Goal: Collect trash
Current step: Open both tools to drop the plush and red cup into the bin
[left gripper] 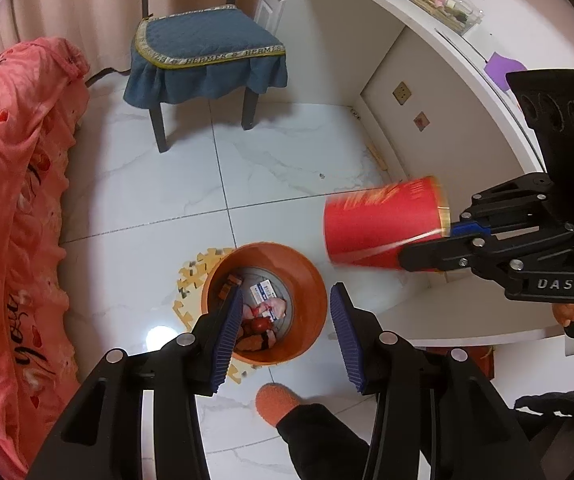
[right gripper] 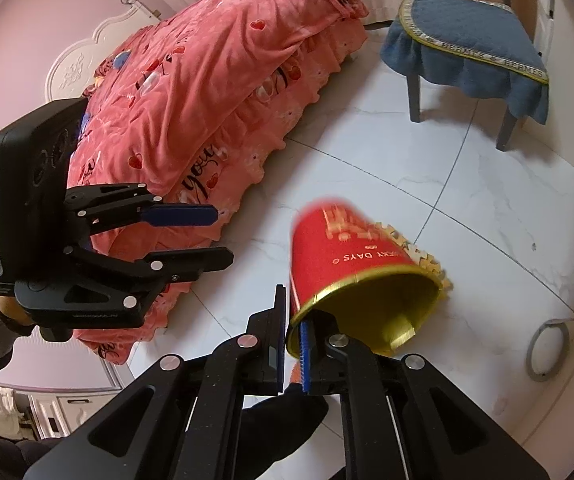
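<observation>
**A:** Red paper cup [right gripper: 351,248] — where is it sitting right now?

**B:** It is hanging in the air at the lower centre of the right wrist frame, lying tilted with its gold-lined mouth facing the camera. The right gripper [right gripper: 293,344] is pinching its rim, one finger outside the wall and one inside, nearly closed on the thin paper. Gripping the rim that way is probably leaving the body free to drop cleanly.

**A:** And from the other camera?

**B:** There the cup [left gripper: 379,224] is showing at the right of the frame, blurred, above the floor and up and to the right of the orange bin [left gripper: 265,304]. It is not yet over the opening.

**A:** What is the bin holding?

**B:** Trash is already lying in it: a small white and blue box [left gripper: 263,290], something pale pink, a reddish round piece and some brown bits I cannot name. The bin is standing on a yellow puzzle mat [left gripper: 197,276] on the white tiled floor [left gripper: 135,184].

**A:** The left gripper?

**B:** The left gripper [left gripper: 285,328] is hovering wide open and empty at the lower centre of its frame, above the bin.

**A:** Surroundings?

**B:** A pink bedspread [right gripper: 215,92] is filling the upper left of the right wrist frame, and a chair with a blue cushion [right gripper: 467,40] is standing at the upper right.
</observation>
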A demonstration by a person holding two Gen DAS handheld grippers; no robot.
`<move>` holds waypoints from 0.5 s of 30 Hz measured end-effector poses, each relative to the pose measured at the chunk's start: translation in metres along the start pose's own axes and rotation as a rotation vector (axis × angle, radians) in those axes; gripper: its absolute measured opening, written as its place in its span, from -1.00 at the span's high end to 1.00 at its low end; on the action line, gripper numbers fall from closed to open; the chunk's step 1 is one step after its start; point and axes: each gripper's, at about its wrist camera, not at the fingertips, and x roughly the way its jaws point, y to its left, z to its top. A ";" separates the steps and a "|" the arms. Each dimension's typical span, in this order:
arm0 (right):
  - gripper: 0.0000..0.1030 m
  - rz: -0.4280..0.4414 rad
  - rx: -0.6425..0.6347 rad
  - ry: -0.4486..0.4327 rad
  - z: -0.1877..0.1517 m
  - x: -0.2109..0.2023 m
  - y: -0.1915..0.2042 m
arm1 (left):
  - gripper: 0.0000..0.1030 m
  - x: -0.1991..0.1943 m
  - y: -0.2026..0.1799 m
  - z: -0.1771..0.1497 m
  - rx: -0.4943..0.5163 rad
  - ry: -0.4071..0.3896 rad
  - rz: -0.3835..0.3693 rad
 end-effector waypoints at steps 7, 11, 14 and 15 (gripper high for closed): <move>0.74 -0.006 0.003 0.010 0.003 0.008 0.003 | 0.08 0.003 0.002 -0.002 -0.015 0.014 0.002; 0.65 -0.013 0.008 0.009 0.004 0.010 0.001 | 0.08 0.002 0.003 -0.001 -0.018 0.015 0.000; 0.64 -0.013 0.008 0.004 0.004 0.008 0.000 | 0.08 0.001 0.001 -0.001 -0.018 0.013 -0.002; 0.64 -0.014 0.009 -0.001 0.003 0.006 0.000 | 0.08 0.001 0.000 0.000 -0.017 0.013 -0.002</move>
